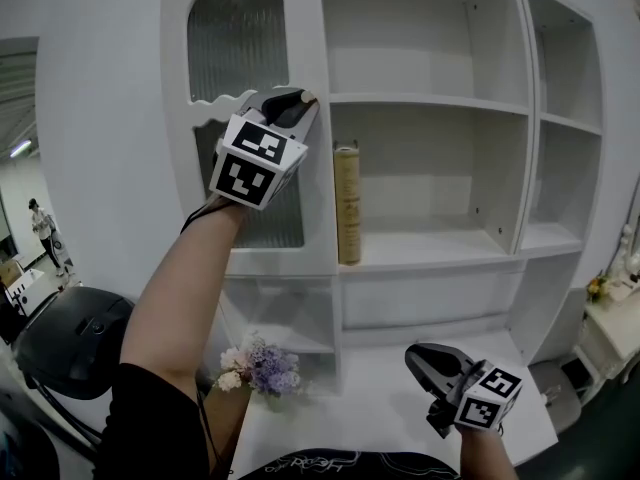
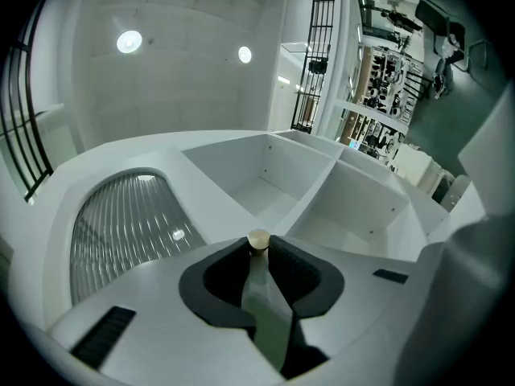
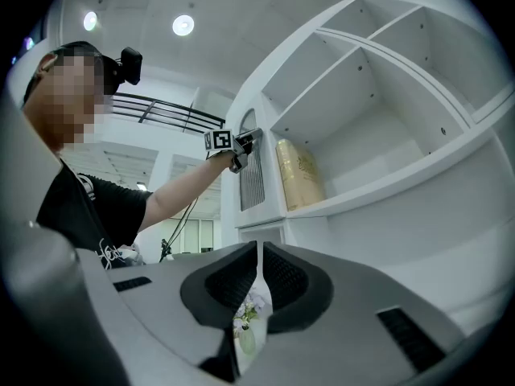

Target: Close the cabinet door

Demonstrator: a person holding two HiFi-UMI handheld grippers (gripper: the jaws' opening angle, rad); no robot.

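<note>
Left tool is raised to the white cabinet door with the arched ribbed-glass panel, which hangs just left of the tall gold book standing upright on the middle shelf. The jaws are narrowed onto the small round beige knob at the door's edge nearest the book. I grip there because the knob is the only purchase on a flat panel, and it sits at the swinging edge, where a push turns the door most easily.

The door edge lies close beside the book's compartment. From the head view the door looks nearly home against the white shelf cabinet — whether it is fully seated I cannot tell.

Right tool hangs low, well below and to the right of the book, over the white worktop. Its jaws are together with nothing between them. It has no part in this step, so it is parked clear of the door's swing.

The small pale bouquet sits below and left of the book, under the door — clear of its path, as I judge it.

Next: press the knob in until the door meets its frame, then release.
</note>
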